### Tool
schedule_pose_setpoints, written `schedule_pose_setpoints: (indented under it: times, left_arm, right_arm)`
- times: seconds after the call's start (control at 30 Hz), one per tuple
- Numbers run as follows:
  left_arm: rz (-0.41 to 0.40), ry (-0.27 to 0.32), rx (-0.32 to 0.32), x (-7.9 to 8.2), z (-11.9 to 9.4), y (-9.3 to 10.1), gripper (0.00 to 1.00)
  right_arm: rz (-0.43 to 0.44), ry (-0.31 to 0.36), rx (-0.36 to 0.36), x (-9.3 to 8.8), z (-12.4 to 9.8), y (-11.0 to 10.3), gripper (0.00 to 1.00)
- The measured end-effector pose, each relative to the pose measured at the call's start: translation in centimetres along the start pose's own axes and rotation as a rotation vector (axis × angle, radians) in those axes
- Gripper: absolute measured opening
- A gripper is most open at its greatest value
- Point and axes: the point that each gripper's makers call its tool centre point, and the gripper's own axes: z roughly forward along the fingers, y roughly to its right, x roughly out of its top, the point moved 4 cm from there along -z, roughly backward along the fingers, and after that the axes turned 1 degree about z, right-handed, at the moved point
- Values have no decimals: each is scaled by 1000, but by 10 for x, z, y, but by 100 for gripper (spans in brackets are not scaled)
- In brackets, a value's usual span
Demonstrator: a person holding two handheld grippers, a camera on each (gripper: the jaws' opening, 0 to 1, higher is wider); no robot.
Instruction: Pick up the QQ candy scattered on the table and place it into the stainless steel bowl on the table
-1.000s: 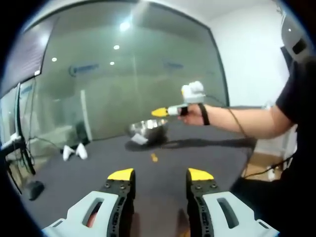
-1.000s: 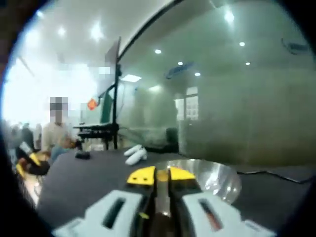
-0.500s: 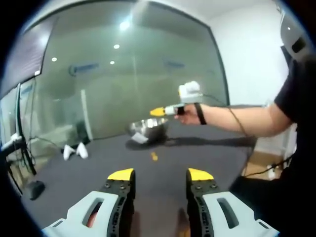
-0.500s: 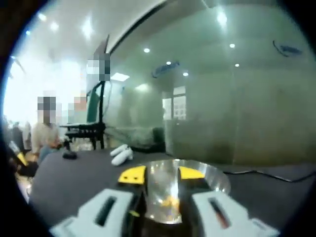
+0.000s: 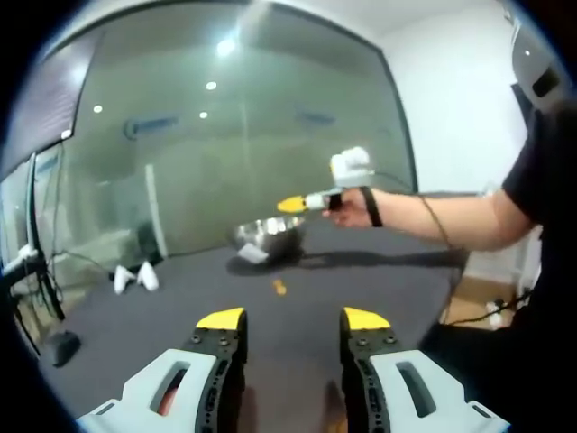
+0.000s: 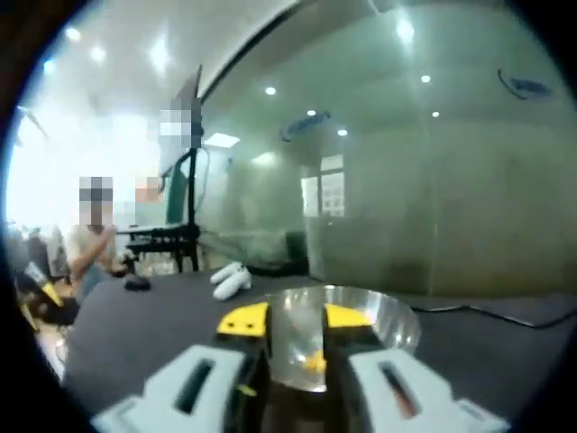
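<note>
Hovering above the stainless steel bowl [image 6: 347,325], right gripper [image 6: 296,317] jaws parted, left gripper [image 5: 293,318] jaws wide.

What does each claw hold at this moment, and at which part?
Nothing. The left claw is open and empty above the table. The right claw is open over the stainless steel bowl, with a candy lying inside.

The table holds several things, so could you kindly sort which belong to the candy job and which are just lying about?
Belonging to the job:
- stainless steel bowl
- yellow candy inside the bowl
- orange candy on the table
- right gripper, open over the bowl
- left gripper, open

Just lying about:
- white objects
- dark object
</note>
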Motion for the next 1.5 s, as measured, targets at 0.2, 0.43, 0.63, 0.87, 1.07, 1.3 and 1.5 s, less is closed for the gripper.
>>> schedule_pose_setpoints:
  times: [0.2, 0.43, 0.63, 0.87, 1.07, 1.3, 1.5]
  left_arm:
    - [-3, -1, 1, -2, 1, 0, 42]
    - [-2, 24, 7, 3, 3, 0, 42]
    - [-10, 21, 6, -1, 3, 0, 42]
    - [-7, 11, -3, -3, 5, 4, 42]
    - [-18, 12, 17, -5, 1, 1, 42]
    - [-19, 11, 27, -5, -1, -1, 42]
    - [-20, 16, 30, -5, -2, -2, 42]
  right_arm:
    - [12, 10, 55, -3, -23, -14, 22]
    - [-4, -37, 142, -30, -50, -43, 22]
    - [-129, -97, 311, -64, -75, -81, 22]
    - [-113, -125, 357, -77, -83, -95, 21]
    - [-99, -151, 384, -84, -79, -102, 21]
    - [-105, -206, 423, -97, -70, -110, 21]
    - [-114, -249, 442, -103, -56, -116, 21]
